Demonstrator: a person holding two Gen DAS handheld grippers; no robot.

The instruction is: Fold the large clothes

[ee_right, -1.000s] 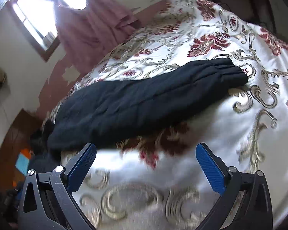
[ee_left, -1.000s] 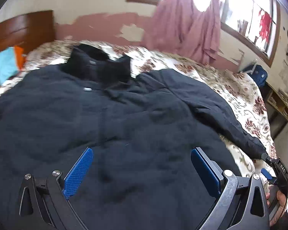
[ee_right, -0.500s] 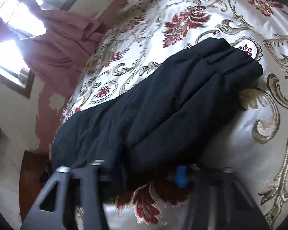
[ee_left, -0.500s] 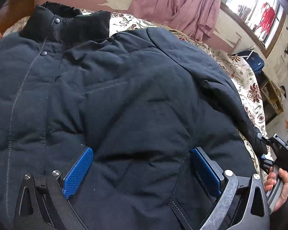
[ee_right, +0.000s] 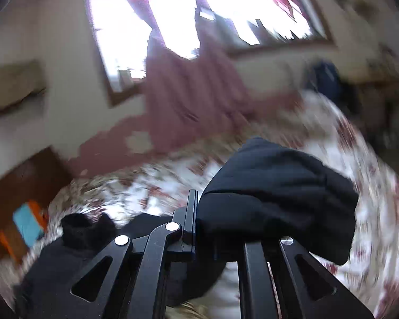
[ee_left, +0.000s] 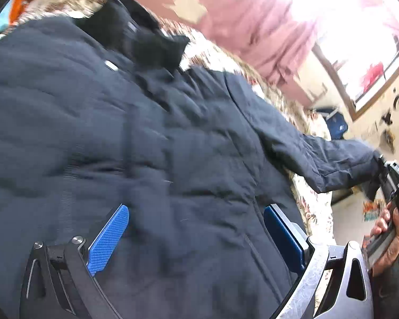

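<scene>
The jacket (ee_left: 151, 159) lies spread on the bed (ee_right: 372, 212), collar (ee_left: 146, 40) toward the headboard (ee_right: 26, 186). My left claw (ee_left: 196, 236) hangs over its body; my right claw (ee_right: 203, 228) holds its sleeve (ee_right: 279, 191) lifted off the bed, to the right.

We find no legible text, label, brand, number or sign in either view. In the left wrist view, the small white tab (ee_left: 111, 65) on the dark navy padded jacket (ee_left: 146, 159) is too blurred for us to read. The black housing of the right gripper (ee_left: 397, 178) bears pale marks that we cannot make out. The round white wall clock (ee_left: 398, 101) is too small and washed out. The right wrist view is motion-blurred throughout.
</scene>
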